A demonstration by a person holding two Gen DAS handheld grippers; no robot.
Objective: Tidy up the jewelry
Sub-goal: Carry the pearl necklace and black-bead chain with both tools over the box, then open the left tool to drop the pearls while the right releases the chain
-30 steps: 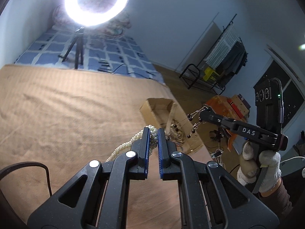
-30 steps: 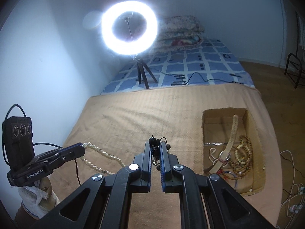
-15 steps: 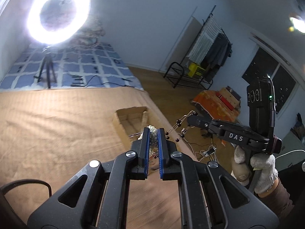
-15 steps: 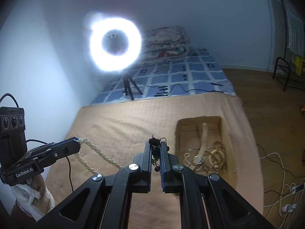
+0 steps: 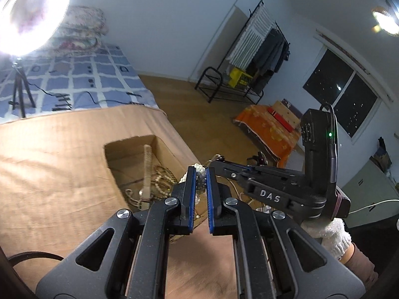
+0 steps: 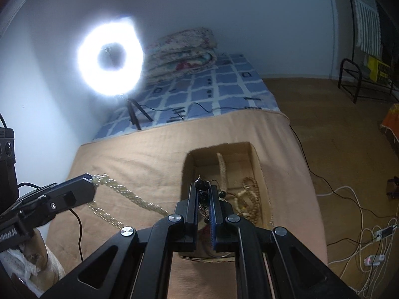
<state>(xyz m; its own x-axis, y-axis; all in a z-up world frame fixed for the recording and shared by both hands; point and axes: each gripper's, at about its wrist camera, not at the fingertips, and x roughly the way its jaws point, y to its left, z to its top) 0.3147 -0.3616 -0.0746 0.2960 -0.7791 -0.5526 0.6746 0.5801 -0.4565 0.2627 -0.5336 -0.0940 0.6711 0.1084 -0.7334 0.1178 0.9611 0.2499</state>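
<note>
Bed: brown blanket [image 6: 139, 164] covers the near part of the bed; a blue checked sheet [image 6: 207, 92] lies beyond it.
Box: open cardboard box [image 6: 259, 164] sits on the blanket near the bed's right edge, in front of both grippers.
Box contents: a pale strap [image 6: 222, 172] lies lengthwise inside, with tan bead strands [image 6: 249, 199] heaped beside it.
Left gripper: left gripper [image 5: 200, 174] is clamped narrow on a pearl necklace [image 6: 119, 190]; pearls show between its blue pads in the left wrist view, and the strand trails from its tip down over the blanket in the right wrist view.
Right gripper: right gripper [image 6: 204, 189] is pinched narrow on a dark bead string [image 6: 201, 185], the beads standing up between its pads above the box's near end.
Hands: a hand in a white knit glove [image 5: 333, 234] carries the right gripper.
Light: a lit ring light [image 6: 109, 54] stands on a tripod on the checked sheet.
Floor: cables and a power strip [image 6: 381, 233] lie on the wooden floor to the right of the bed.
</note>
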